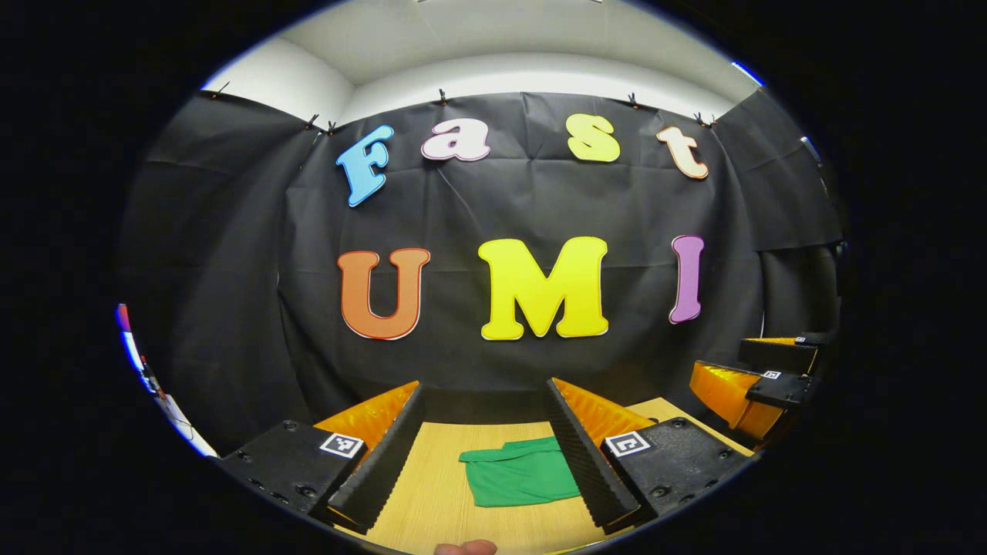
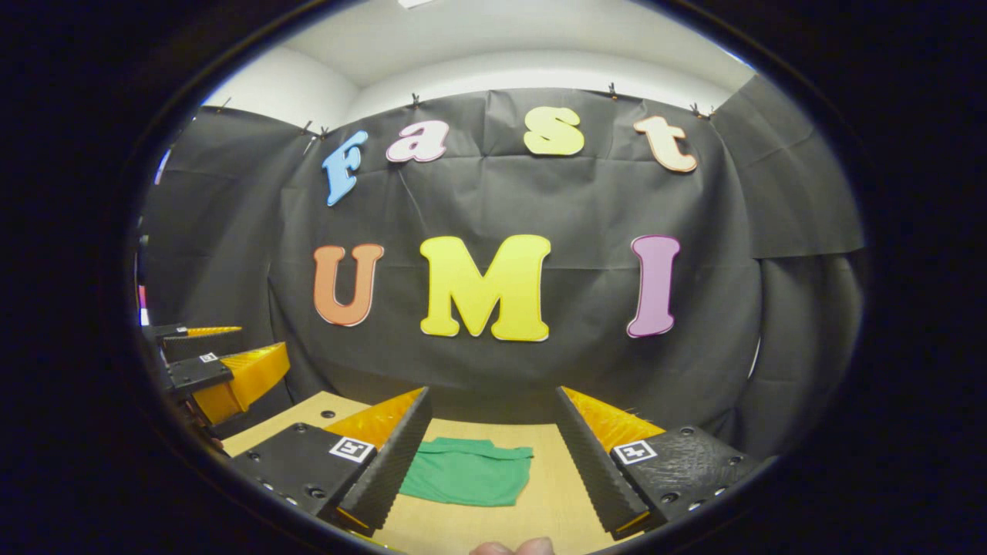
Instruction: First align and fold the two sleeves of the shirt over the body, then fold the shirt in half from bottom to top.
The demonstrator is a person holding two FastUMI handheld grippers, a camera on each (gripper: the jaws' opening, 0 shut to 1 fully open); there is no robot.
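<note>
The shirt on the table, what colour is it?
Green, plain. The shirt shows best in the right gripper view.

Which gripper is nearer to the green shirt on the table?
Left, perhaps slightly. The shirt lies ahead of the left gripper, partly behind its right-hand finger; ahead of the right gripper it sits beside the left-hand finger. Neither touches it.

We count one green shirt (image 1: 519, 479), lying folded on one wooden counter (image 1: 432, 493) at the bottom centre of the frame. We count two tongs: the left tongs (image 1: 484, 451), and the right tongs (image 2: 490, 455), each with two fingers spread apart.
</note>
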